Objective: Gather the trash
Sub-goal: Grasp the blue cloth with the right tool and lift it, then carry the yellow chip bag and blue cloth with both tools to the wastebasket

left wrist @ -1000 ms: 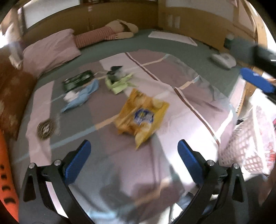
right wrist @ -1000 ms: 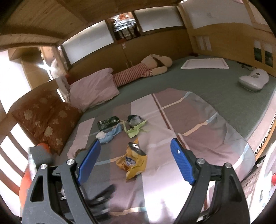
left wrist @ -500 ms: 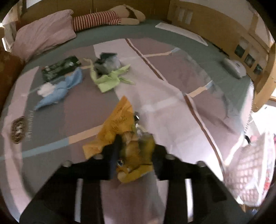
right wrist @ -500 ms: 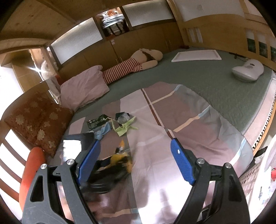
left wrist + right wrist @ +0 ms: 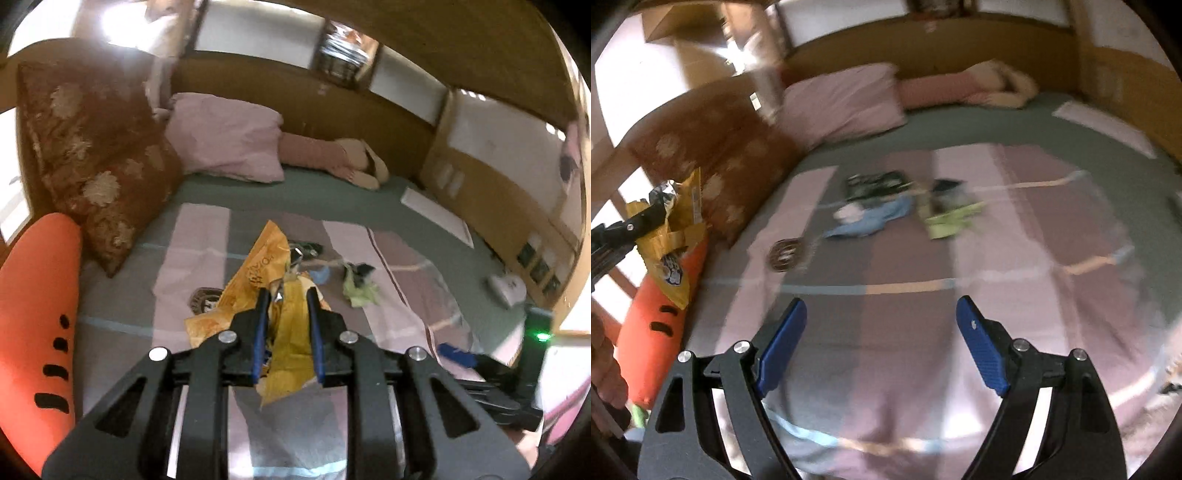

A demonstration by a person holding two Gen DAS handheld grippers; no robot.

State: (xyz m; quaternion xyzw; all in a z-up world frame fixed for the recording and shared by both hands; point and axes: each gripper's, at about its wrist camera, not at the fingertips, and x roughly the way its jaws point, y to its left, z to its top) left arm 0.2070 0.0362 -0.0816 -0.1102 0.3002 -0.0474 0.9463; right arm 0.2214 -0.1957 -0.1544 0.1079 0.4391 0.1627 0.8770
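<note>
**First wrapper lifted clear of the bed**

My left hand-held gripper [image 5: 285, 325] is clamped on the yellow bag [image 5: 284, 332], its jaws having just closed, and the bag hangs above the bed [image 5: 314, 192]. My right hand-held gripper [image 5: 881, 347] stands wide apart with nothing between its pads, over the quilt [image 5: 886, 350]. Blue wrapper [image 5: 871, 221], green wrapper [image 5: 949, 221] and dark packet [image 5: 875, 184] lie ahead. Next, I judge, the bag needs a bin; none is clearly visible.
</note>
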